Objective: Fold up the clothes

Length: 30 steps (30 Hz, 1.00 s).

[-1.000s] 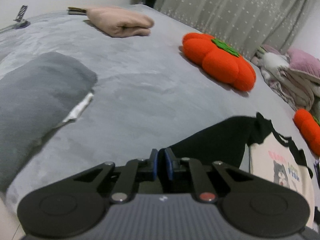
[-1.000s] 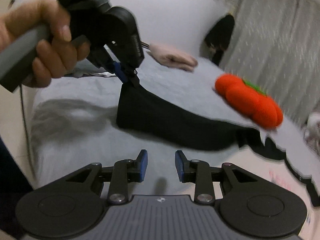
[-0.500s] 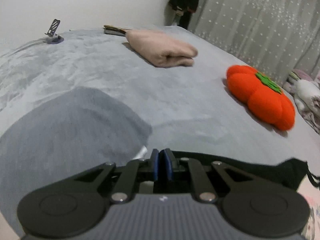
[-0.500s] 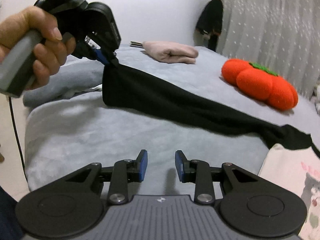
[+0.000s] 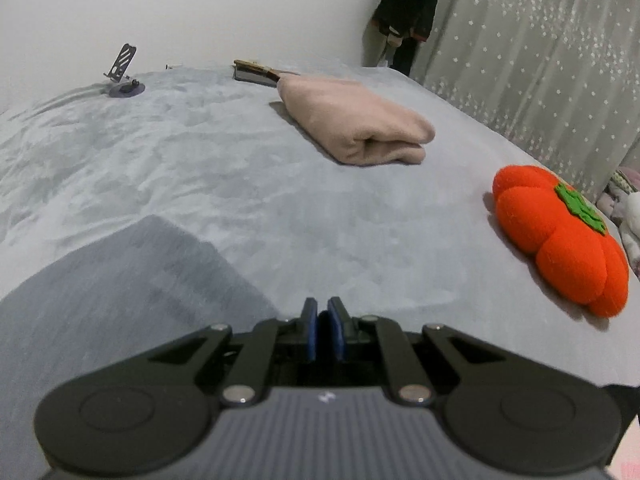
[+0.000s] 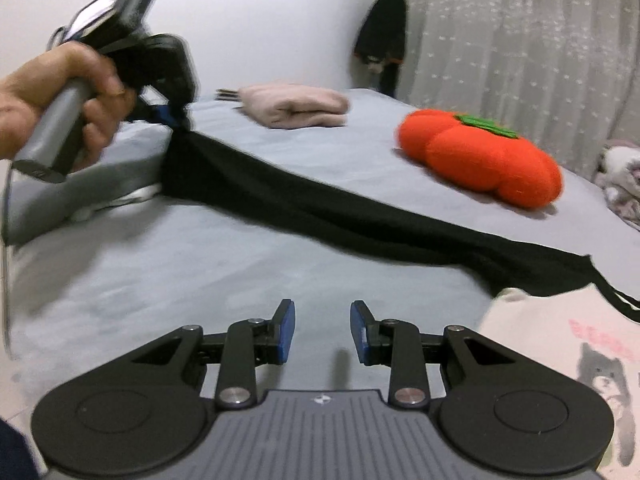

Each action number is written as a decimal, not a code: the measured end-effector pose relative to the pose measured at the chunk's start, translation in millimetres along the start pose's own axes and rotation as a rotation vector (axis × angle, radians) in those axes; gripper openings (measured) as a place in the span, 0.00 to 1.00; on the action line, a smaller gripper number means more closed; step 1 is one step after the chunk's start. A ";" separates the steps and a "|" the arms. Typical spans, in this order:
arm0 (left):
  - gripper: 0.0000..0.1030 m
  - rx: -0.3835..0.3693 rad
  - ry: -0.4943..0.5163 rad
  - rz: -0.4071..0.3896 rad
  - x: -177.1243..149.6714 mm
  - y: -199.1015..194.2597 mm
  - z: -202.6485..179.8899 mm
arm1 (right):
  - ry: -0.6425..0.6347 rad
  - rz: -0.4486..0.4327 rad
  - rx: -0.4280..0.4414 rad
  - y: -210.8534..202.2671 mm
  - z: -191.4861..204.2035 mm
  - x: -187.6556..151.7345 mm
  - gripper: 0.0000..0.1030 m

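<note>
In the right wrist view, the left gripper [image 6: 176, 118] is at the upper left of the frame, held by a hand [image 6: 60, 100], and its blue fingertips are pressed together on the end of a black sleeve [image 6: 320, 216]. This sleeve runs as one long dark band from that pinch point down to the lower right, where it joins a cream garment with a cat print [image 6: 572, 360] at the right edge. The right gripper [image 6: 322, 332] is at the bottom centre of the same view; its two fingers are spread apart with nothing between them, and the black sleeve lies above it in the frame, not touching it. In the left wrist view the left gripper's pads are nearly together at the bottom centre, and the sleeve itself is hidden there. On the grey bed cover [image 5: 280, 220] I count one folded pink garment [image 5: 360, 128] in the upper middle, one orange pumpkin cushion [image 5: 560, 236] at the right, one folded grey garment [image 5: 120, 292] at the lower left, and one small phone stand [image 5: 124, 76] at the upper left.
</note>
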State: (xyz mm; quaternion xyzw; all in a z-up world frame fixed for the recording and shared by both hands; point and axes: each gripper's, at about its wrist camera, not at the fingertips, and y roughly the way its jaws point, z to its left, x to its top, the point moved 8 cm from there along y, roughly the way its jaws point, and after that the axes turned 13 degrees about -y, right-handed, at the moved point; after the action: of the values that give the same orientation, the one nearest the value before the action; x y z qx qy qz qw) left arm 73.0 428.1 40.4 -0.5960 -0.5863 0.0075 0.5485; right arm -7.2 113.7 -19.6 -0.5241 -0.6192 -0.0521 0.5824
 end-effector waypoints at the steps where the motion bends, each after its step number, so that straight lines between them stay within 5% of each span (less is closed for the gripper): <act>1: 0.08 0.002 -0.002 0.002 1.4 3.8 -0.4 | 0.003 0.007 -0.018 2.9 -9.2 -1.5 0.30; 9: 0.07 0.053 -0.037 0.021 6.6 26.4 12.2 | -0.071 0.090 -0.173 31.5 -75.7 -15.6 0.41; 14: 0.03 0.087 -0.060 0.003 17.0 31.7 25.4 | -0.078 0.102 -0.180 49.7 -88.2 -13.4 0.41; 20: 0.04 0.001 -0.127 0.072 17.7 23.2 34.4 | -0.166 0.031 -0.097 64.2 -49.0 13.5 0.41; 30: 0.12 -0.077 -0.147 0.150 2.2 20.0 41.2 | -0.544 -0.133 0.067 87.9 68.3 72.1 0.41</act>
State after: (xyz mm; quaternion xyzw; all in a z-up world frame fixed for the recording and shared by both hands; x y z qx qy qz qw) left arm 60.7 462.0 12.2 -0.6566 -0.5785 0.0696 0.4789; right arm 26.1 241.4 -33.2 -0.4577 -0.7872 0.0729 0.4069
